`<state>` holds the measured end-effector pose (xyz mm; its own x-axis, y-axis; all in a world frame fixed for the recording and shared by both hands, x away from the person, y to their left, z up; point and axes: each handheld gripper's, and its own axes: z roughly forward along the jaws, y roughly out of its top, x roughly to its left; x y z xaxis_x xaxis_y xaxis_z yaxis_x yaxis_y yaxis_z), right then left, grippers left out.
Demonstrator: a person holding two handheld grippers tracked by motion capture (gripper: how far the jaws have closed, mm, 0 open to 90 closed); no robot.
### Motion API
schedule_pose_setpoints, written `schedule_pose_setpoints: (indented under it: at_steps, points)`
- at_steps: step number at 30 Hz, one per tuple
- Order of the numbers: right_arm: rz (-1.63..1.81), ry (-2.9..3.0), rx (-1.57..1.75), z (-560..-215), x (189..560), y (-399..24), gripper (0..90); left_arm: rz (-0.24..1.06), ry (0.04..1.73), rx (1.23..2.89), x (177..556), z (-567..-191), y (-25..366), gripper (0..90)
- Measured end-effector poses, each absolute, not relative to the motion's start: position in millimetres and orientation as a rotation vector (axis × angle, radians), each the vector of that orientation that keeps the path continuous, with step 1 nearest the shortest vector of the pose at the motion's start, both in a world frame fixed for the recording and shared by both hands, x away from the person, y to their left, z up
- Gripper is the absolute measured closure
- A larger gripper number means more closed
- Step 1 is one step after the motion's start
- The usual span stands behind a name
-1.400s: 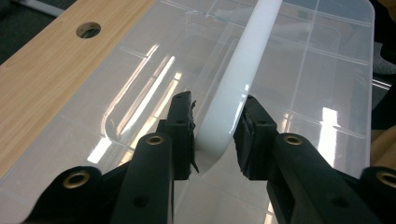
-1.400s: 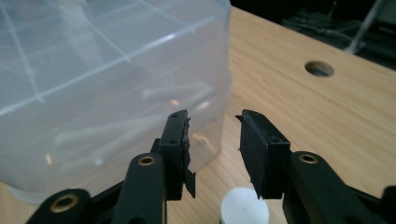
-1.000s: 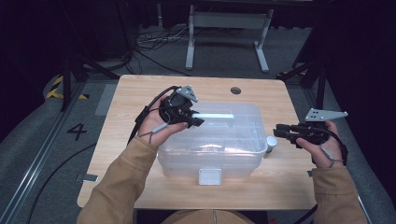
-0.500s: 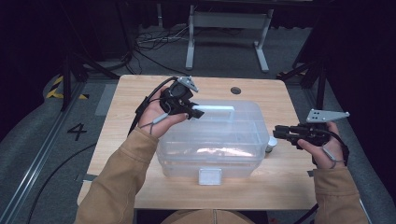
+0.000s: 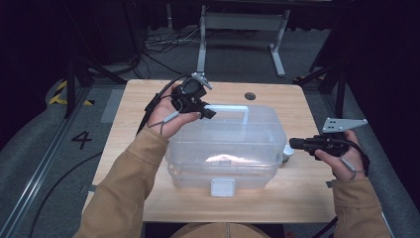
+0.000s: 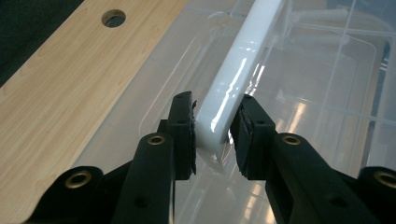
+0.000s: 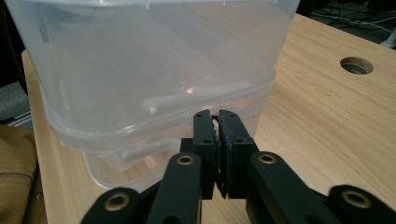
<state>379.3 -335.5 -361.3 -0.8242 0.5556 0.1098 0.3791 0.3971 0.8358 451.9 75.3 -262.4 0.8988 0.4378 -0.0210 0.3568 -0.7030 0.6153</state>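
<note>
Where the clear plastic box (image 5: 225,148) stands mid-surface, lid raised and tilted at its far edge. Light wooden surface (image 5: 307,193) with a round cable hole (image 5: 250,95) beyond the box; white latch (image 5: 222,187) on the box's near wall.

Left gripper (image 5: 205,113) — clamped on the white handle (image 5: 230,107) of the lid, at the handle's left end, held above the box's far left corner. In the left gripper view: the two black pads pressed against either side of the white bar (image 6: 233,84), clear lid beneath, wood and hole (image 6: 113,18) to the left.

Right gripper (image 5: 293,144) — off the box's right side, low over the surface, pointed toward the box wall, near a small grey cylinder (image 5: 288,153) standing just beside the box. Jaws just closed, drawn together with nothing between them; in the right gripper view, tips (image 7: 214,122) meeting in front of the box's lower rim (image 7: 154,133), whether touching it not to be told. Grey three-cornered plate (image 5: 343,124) on top.

Tan sleeves (image 5: 124,193) entering from the bottom of the high view.
</note>
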Motion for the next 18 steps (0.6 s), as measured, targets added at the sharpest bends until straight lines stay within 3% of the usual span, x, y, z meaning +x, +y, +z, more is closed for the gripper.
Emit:
schedule_pose_setpoints:
  at_steps: [18]
  points:
    - [1.348, 2.601, 0.771, -367, 377, -325, 90.0, 0.156, 0.589, 2.427, 461, -258, 75, 70.5]
